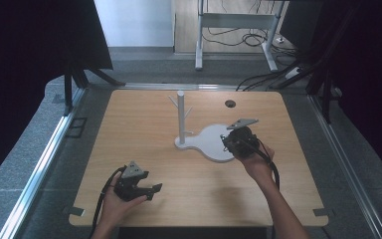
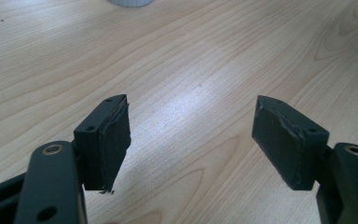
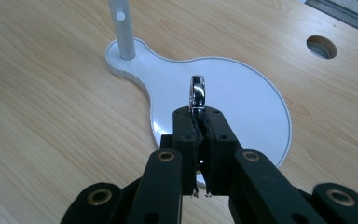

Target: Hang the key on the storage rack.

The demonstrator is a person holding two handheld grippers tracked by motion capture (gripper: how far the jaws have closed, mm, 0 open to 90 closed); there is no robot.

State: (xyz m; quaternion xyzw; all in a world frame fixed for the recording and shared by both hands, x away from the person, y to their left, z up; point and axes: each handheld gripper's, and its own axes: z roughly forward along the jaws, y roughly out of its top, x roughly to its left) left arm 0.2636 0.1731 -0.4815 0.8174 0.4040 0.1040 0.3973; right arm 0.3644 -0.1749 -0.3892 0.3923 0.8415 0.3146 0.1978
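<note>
My right gripper (image 3: pixel 198 114) is shut on a small shiny metal ring (image 3: pixel 197 93), held edge-on and sticking up past the jaw tips. It hovers over the wide round end of a white pear-shaped base (image 3: pixel 242 88), whose narrow end carries a white post (image 3: pixel 121 28). In the high view the post (image 1: pixel 181 114) has short pegs branching off it, and the right gripper (image 1: pixel 227 142) sits at the base's (image 1: pixel 206 139) right side. My left gripper (image 1: pixel 151 191) rests near the table's front left; its jaws (image 2: pixel 191 135) stand wide open over bare wood.
A round cable hole (image 1: pixel 230 103) sits in the wooden table (image 1: pixel 144 129) behind the base, also seen from the right gripper (image 3: pixel 321 46). A white edge (image 2: pixel 129 2) shows at the top of the left gripper view. Metal rails and dark curtains flank the table.
</note>
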